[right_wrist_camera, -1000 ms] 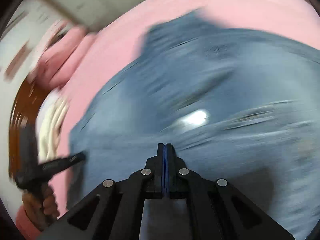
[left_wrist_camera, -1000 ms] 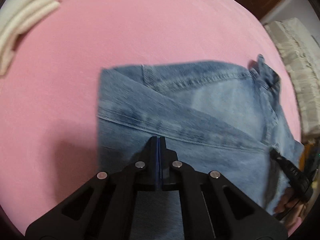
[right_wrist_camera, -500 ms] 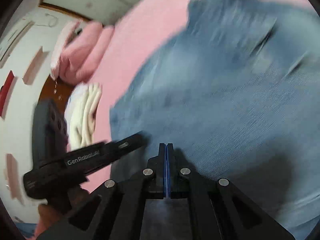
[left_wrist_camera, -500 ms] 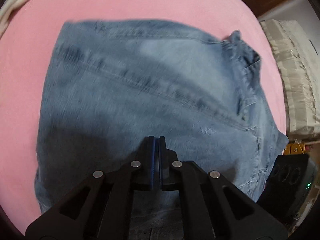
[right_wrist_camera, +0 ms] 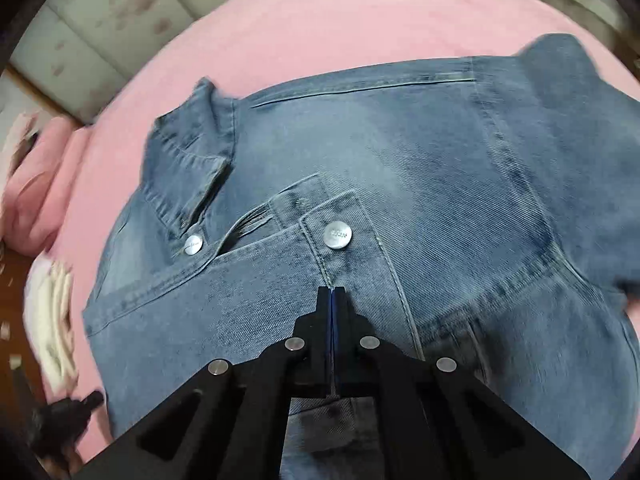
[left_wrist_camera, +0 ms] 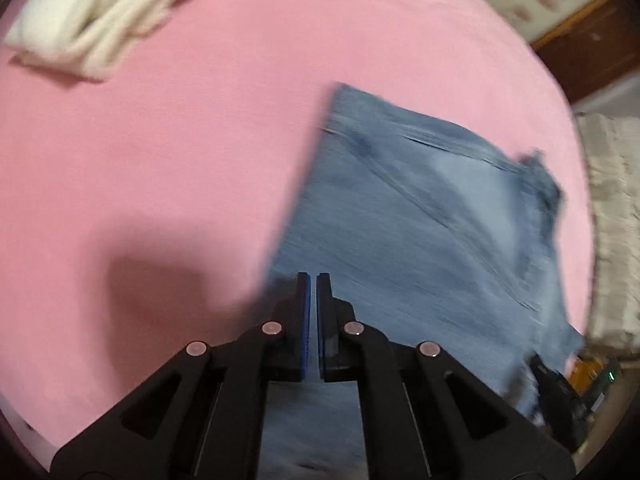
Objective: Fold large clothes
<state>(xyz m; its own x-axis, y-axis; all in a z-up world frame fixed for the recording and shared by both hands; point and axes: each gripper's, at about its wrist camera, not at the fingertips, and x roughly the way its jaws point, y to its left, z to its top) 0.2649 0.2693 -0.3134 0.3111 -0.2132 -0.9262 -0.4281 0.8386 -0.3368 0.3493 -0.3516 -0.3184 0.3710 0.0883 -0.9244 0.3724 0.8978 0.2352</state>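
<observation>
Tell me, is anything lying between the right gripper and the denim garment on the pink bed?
Nothing visible. The right gripper hangs directly over the denim garment, jaws shut, with only bare denim below. The white folded cloth sits off to the side on the pink bed.

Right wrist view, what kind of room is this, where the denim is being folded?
Probably a bedroom. The denim garment lies on a wide pink sheet like a bed's, a pink pillow sits at its edge, and folded white laundry waits nearby.

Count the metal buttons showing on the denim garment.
2. One button lies just ahead of the right gripper; the other sits left, below the collar. Folds may hide more.
</observation>
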